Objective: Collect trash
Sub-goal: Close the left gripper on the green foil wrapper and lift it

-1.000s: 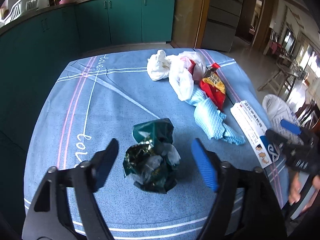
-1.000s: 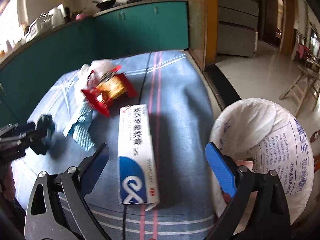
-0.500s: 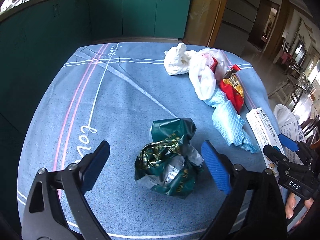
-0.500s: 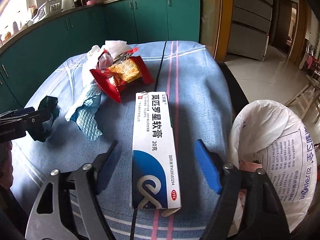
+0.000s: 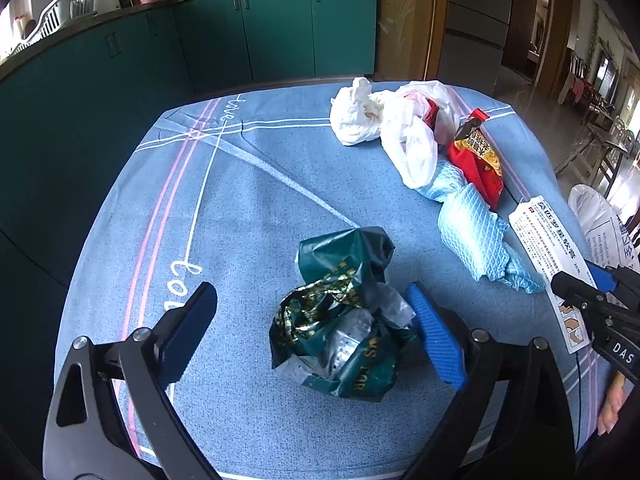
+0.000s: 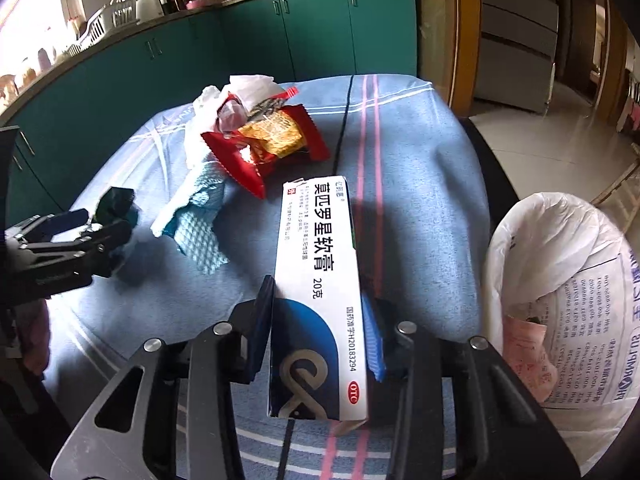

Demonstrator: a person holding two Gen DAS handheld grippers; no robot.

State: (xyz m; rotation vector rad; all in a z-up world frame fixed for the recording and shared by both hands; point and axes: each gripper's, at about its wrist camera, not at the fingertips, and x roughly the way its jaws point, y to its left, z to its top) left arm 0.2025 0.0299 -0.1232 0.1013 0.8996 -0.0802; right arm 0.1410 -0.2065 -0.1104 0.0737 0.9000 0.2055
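Lying lengthwise between the closing jaws of the right gripper [image 6: 320,336], the ointment box [image 6: 316,280] is pointing away along the tablecloth [image 6: 420,184]; the lined bin [image 6: 560,280] is sitting just right. The left gripper [image 5: 316,328] is gaping wide around the green wrapper [image 5: 340,320].

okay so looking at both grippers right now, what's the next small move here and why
Probably finish the right gripper closing on the white ointment box, then lift it toward the white-lined trash bin beside the table. Its jaws are closing with the box between them, pads at its sides. The left gripper stands open around the crumpled green wrapper, not yet gripping.
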